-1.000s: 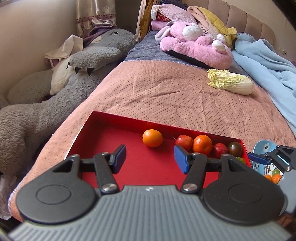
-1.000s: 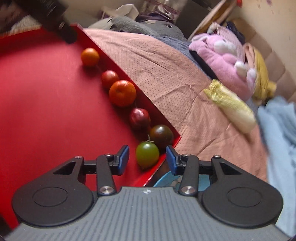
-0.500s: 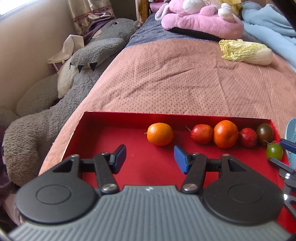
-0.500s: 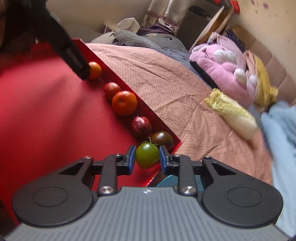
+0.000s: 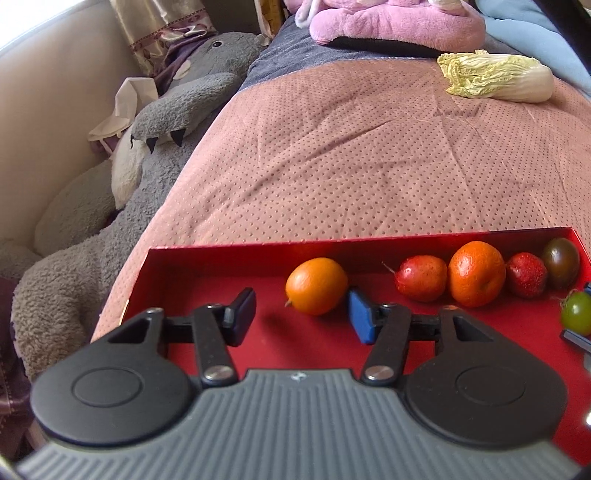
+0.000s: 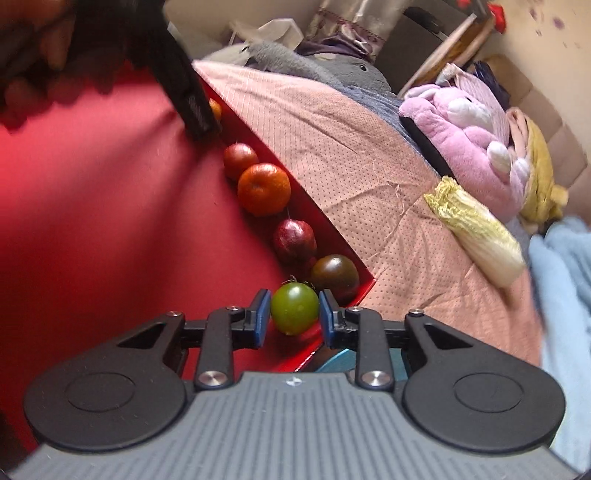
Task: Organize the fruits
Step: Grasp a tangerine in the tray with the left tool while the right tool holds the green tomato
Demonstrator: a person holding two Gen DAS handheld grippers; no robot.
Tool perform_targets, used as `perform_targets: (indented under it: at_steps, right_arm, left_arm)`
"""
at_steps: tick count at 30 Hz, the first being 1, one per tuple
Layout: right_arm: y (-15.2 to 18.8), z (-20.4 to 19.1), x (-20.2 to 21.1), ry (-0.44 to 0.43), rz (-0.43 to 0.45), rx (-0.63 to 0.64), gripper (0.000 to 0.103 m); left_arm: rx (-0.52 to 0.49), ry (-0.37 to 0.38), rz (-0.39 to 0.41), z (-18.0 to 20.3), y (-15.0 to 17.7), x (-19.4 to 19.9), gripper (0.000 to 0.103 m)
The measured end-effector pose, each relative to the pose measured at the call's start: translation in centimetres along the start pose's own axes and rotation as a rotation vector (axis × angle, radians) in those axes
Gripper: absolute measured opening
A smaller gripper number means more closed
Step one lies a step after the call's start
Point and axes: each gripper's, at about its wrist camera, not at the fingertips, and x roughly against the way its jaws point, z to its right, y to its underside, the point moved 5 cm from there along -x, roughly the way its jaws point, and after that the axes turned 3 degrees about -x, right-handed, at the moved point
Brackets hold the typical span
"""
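A red tray [image 5: 229,347] on the bed holds a row of fruit along its far wall: a small orange [image 5: 316,285], a red fruit [image 5: 421,277], a bigger orange [image 5: 476,274], a dark red fruit [image 5: 526,275] and a dark brown tomato [image 5: 560,262]. My left gripper [image 5: 301,320] is open, its right finger just beside the small orange. My right gripper [image 6: 290,318] is shut on a green tomato [image 6: 294,308] near the tray's corner, next to the brown tomato [image 6: 335,276]. The green tomato also shows in the left wrist view [image 5: 576,312].
A napa cabbage [image 5: 495,75] lies farther up the pink blanket [image 5: 351,155]. A pink plush [image 5: 391,20] is at the bed's head and a grey plush [image 5: 155,140] along the left side. A blue blanket [image 6: 565,295] lies to the right.
My left gripper moved closer to the small orange. My right gripper closed onto the green tomato and stays on it.
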Motion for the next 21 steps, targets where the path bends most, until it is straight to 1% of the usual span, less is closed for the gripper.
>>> perform_targets:
  at_steps: [2, 6, 9, 12, 15, 21]
  right_arm:
    - [0.0, 0.4, 0.9, -0.045, 0.017, -0.101, 0.033]
    - [0.3, 0.8, 2.4, -0.171, 0.031, -0.321, 0.033]
    - [0.5, 0.5, 3.1, -0.248, 0.023, -0.435, 0.033]
    - [0.6, 0.2, 4.0, -0.3, 0.031, -0.505, 0.033]
    - [0.9, -0.4, 4.5, -0.336, 0.028, -0.545, 0.033]
    - [2.1, -1.1, 5.2, -0.358, 0.005, -0.598, 0.033]
  left_arm:
    - [-0.009, 0.012, 0.006, 0.3, -0.1, 0.0, 0.038]
    - [-0.041, -0.004, 0.016, 0.9, -0.1, 0.1, 0.037]
    - [-0.025, 0.002, 0.019, 0.9, 0.0, 0.5, 0.037]
    - [0.016, 0.017, 0.038, 0.7, 0.1, 1.4, 0.037]
    - [0.062, 0.033, 0.047, 0.3, 0.5, 2.4, 0.037]
    - [0.065, 0.032, 0.066, 0.7, 1.4, 4.0, 0.037]
